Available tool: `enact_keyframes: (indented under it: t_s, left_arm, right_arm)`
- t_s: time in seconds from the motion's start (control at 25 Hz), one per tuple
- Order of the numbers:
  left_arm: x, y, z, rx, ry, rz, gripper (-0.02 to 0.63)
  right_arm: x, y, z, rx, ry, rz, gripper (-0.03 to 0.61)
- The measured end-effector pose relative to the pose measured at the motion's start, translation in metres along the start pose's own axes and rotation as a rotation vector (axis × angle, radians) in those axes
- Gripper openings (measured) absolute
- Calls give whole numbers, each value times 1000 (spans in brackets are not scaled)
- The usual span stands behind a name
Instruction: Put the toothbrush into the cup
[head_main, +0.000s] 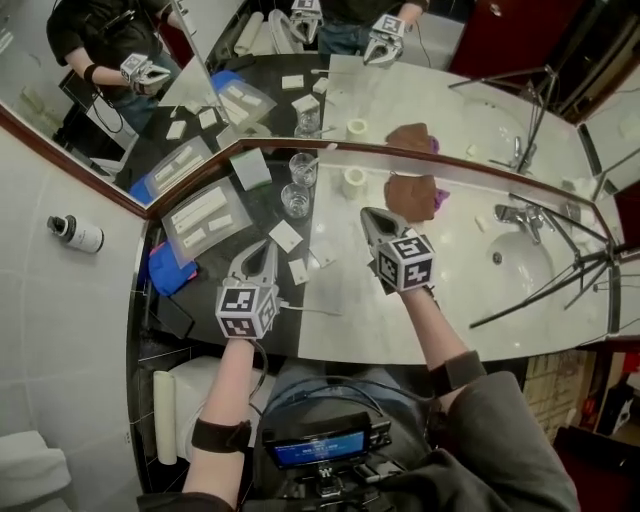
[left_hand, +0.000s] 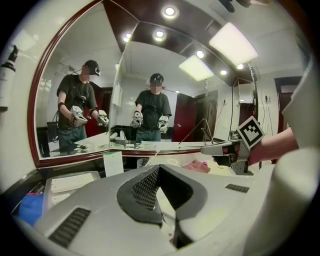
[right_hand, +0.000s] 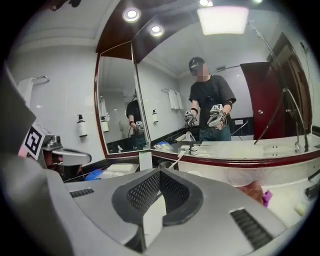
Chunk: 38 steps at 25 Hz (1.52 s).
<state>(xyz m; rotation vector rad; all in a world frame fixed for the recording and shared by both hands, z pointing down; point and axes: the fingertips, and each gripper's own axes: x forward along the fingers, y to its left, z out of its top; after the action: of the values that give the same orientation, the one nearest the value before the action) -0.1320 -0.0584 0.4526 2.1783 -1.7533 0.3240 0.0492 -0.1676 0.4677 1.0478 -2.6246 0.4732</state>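
Two grippers, left (head_main: 263, 248) and right (head_main: 372, 216), are closed and empty above the table (head_main: 450, 270) — the toothbrush (right_hand: 176, 160) apparently stands in the cup (head_main: 303, 168), upper centre; little remains.

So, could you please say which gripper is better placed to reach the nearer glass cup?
Left, probably: the left gripper, jaws shut and empty, is closer to the nearer glass cup; the right gripper, also shut, sits farther off.
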Motion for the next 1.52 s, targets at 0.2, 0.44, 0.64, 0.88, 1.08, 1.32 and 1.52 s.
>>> enact_keyframes:
  t_s: [0.2, 0.44, 0.64, 0.88, 1.08, 1.32, 1.52]
  left_arm:
    - [-25, -14, -11, 23, 17, -8, 2]
    - [-43, -29, -24, 30, 34, -23, 2]
    - [-50, -42, -32, 56, 42, -47, 1]
    - [-53, -48, -33, 64, 28, -48, 2]
    - [-58, -37, -39, 44, 31, -16, 2]
    - [-66, -16, -54, 1, 42, 16, 2]
    - [-72, 0, -62, -19, 41, 32, 2]
  right_arm:
    - [-41, 13, -19, -30, 29, 7, 12]
    - [-83, 33, -42, -77, 73, 23, 11]
    - [-102, 36, -70, -74, 109, 24, 11]
    - [-107, 37, -91, -68, 151, 39, 11]
    - [-97, 71, -100, -171, 219, 148, 12]
    - [-66, 145, -136, -447, 353, 372, 26]
    - [-39, 187, -181, -546, 494, 513, 36]
